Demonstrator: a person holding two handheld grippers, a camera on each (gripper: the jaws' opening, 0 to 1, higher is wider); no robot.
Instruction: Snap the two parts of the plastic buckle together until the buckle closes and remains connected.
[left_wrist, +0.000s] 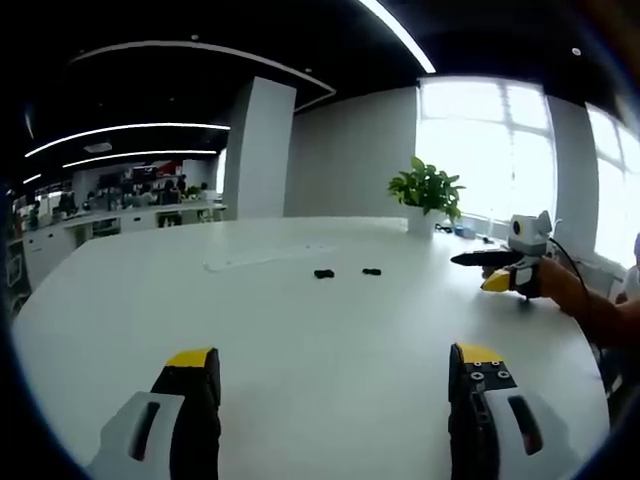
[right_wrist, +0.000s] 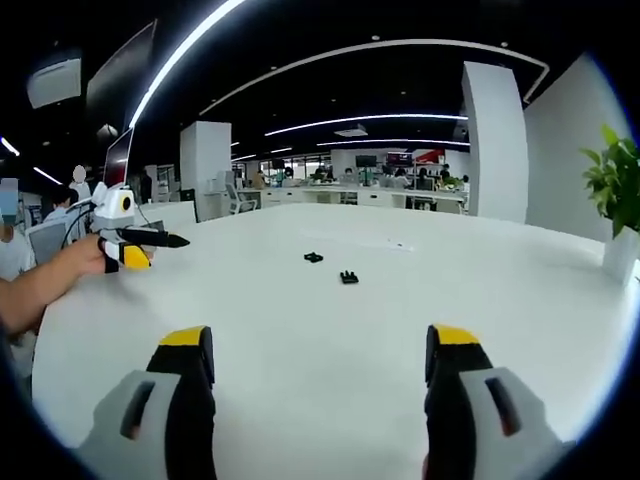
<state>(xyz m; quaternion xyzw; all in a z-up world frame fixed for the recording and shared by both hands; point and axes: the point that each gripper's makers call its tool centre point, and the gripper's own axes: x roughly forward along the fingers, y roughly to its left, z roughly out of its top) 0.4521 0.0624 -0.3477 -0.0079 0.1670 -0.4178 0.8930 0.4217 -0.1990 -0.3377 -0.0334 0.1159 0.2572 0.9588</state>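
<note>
Two small black buckle parts lie apart on the white table (left_wrist: 300, 330). In the left gripper view one part (left_wrist: 324, 273) lies left of the other part (left_wrist: 372, 271). In the right gripper view they are the far part (right_wrist: 313, 257) and the nearer part (right_wrist: 349, 277). My left gripper (left_wrist: 333, 362) is open, well short of them, with nothing between its jaws. My right gripper (right_wrist: 316, 345) is also open and holds nothing. Each gripper shows from the side in the other's view, the right gripper (left_wrist: 465, 259) and the left gripper (right_wrist: 170, 240), each held in a hand above the table's edge.
A potted plant (left_wrist: 427, 190) stands at the table's far edge by bright windows. A faint flat sheet (left_wrist: 260, 255) lies beyond the buckle parts. Office desks and a white pillar (right_wrist: 495, 140) stand behind. People sit at the left (right_wrist: 20, 240).
</note>
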